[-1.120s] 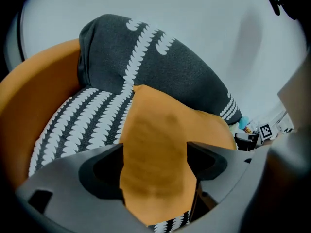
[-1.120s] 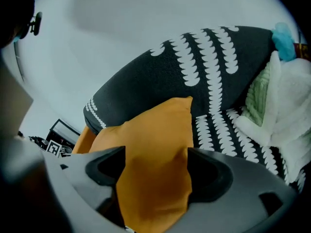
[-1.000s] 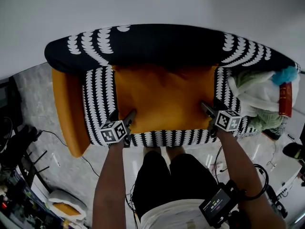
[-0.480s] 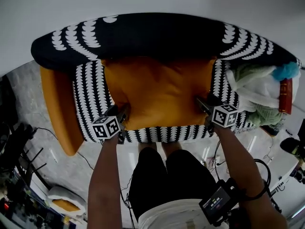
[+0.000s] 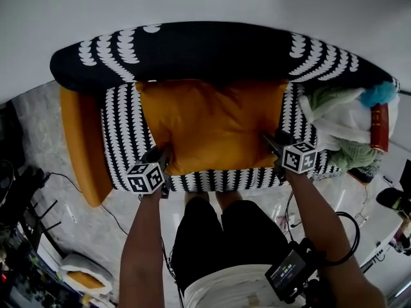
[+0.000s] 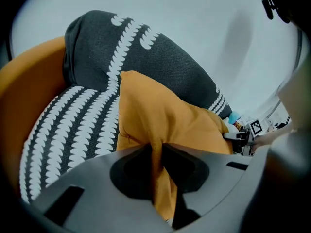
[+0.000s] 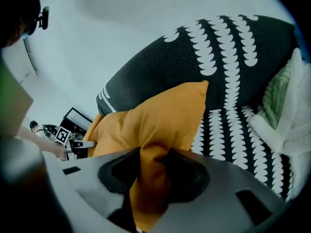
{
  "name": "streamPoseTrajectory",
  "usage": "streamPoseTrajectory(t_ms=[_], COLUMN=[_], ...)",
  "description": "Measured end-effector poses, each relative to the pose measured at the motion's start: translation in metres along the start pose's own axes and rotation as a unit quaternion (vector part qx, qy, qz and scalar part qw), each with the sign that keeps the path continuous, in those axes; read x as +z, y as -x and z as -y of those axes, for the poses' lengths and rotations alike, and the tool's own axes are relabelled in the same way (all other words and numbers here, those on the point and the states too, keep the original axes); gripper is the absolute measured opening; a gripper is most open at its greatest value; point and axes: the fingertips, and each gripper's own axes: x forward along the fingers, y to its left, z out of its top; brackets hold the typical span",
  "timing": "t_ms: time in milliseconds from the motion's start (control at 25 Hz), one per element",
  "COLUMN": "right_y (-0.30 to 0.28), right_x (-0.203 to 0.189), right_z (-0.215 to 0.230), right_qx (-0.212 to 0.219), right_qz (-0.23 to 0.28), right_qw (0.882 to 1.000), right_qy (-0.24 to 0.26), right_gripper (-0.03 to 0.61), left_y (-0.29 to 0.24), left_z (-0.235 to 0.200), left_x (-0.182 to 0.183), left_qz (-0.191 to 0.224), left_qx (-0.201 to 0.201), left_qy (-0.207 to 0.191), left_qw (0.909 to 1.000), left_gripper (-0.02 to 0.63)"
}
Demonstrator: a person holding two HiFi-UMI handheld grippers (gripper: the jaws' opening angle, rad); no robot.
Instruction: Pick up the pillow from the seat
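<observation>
An orange pillow (image 5: 215, 124) lies on the black-and-white patterned seat (image 5: 125, 140) of an armchair, leaning toward the dark backrest (image 5: 212, 47). My left gripper (image 5: 166, 157) is at the pillow's near left corner, its jaws closing with a fold of orange fabric (image 6: 165, 115) pinched between them (image 6: 158, 152). My right gripper (image 5: 270, 141) is at the near right corner, jaws also closing, with a thicker bunch of the pillow (image 7: 155, 115) squeezed between them (image 7: 153, 164). Each gripper shows small in the other's view, across the pillow.
An orange armrest (image 5: 80, 146) flanks the seat on the left. White and green cloths (image 5: 340, 130) with a red book (image 5: 379, 127) are piled on the right side. The person's legs (image 5: 225, 236) stand against the seat's front edge. Cables and gear lie on the floor at lower left.
Both grippers' jaws have come together on the pillow's near corners, bunching the fabric. The grippers have barely shifted along the seat's front.
</observation>
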Motion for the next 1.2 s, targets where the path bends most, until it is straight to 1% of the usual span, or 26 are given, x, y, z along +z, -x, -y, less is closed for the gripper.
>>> streamPoseTrajectory(t_ms=[200, 360, 440, 560, 680, 840, 1080, 1200], right_y=[0.017, 0.034, 0.042, 0.058, 0.074, 0.094, 0.130, 0.140], right_x=[-0.004, -0.013, -0.015, -0.020, -0.019, -0.011, 0.004, 0.013], right_z=[-0.011, -0.019, -0.024, -0.032, -0.041, -0.061, -0.085, -0.097], right_qx=[0.004, 0.007, 0.010, 0.016, 0.021, 0.028, 0.036, 0.040], right_qz=[-0.006, -0.010, -0.008, 0.000, 0.010, 0.019, 0.029, 0.033], right_qw=[1.000, 1.000, 1.000, 1.000, 1.000, 0.999, 0.998, 0.998], right_qy=[0.014, 0.012, 0.009, -0.003, -0.003, 0.009, 0.034, 0.044], right_gripper=[0.164, 0.164, 0.164, 0.164, 0.164, 0.164, 0.164, 0.164], left_y=[0.023, 0.045, 0.055, 0.070, 0.086, 0.116, 0.163, 0.185], left_z=[0.011, 0.022, 0.027, 0.038, 0.049, 0.061, 0.088, 0.092], left_x=[-0.009, -0.022, -0.021, -0.018, -0.015, -0.012, -0.014, -0.011], left_qz=[-0.004, -0.010, -0.010, 0.002, 0.011, 0.022, 0.040, 0.053], left_qx=[0.002, 0.005, 0.008, 0.013, 0.017, 0.023, 0.033, 0.040], left_qy=[-0.010, -0.016, -0.022, -0.024, -0.029, -0.035, -0.029, -0.025], left_qw=[0.9999, 0.9998, 0.9997, 0.9996, 0.9994, 0.9989, 0.9982, 0.9975], left_gripper=[0.071, 0.069, 0.066, 0.055, 0.051, 0.049, 0.049, 0.049])
